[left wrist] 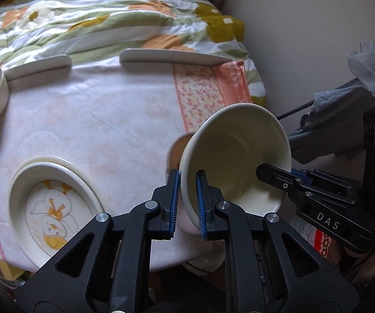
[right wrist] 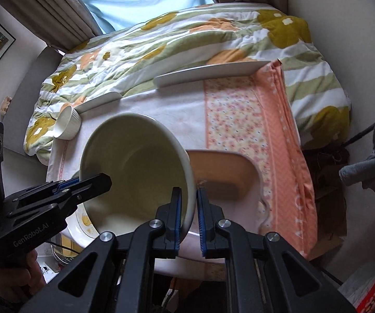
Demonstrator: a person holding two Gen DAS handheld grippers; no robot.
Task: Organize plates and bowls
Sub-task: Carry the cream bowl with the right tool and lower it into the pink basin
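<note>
Both jaws clamped on cream bowl (left wrist: 235,156) rim — left gripper (left wrist: 188,200) one side, right gripper (right wrist: 188,210) opposite | bowl tilted, off counter (left wrist: 104,120) | duck plate (left wrist: 54,208) lies to bowl's left — left nearer.

glossy glazed ceramic bowl (left wrist: 239,154); matt cloth tablecloth (left wrist: 96,120).

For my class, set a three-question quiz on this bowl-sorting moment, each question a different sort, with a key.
1. True or false: both hand-held grippers clamp the large cream bowl.
2. Which picture decorates the oval plate? A) ducks B) cars C) fish
3. Fill in: the small ribbed cup lies on its ____.

Key: 1 true: left hand-held gripper and right hand-held gripper grip opposite rims. 2 A. 3 side.
</note>
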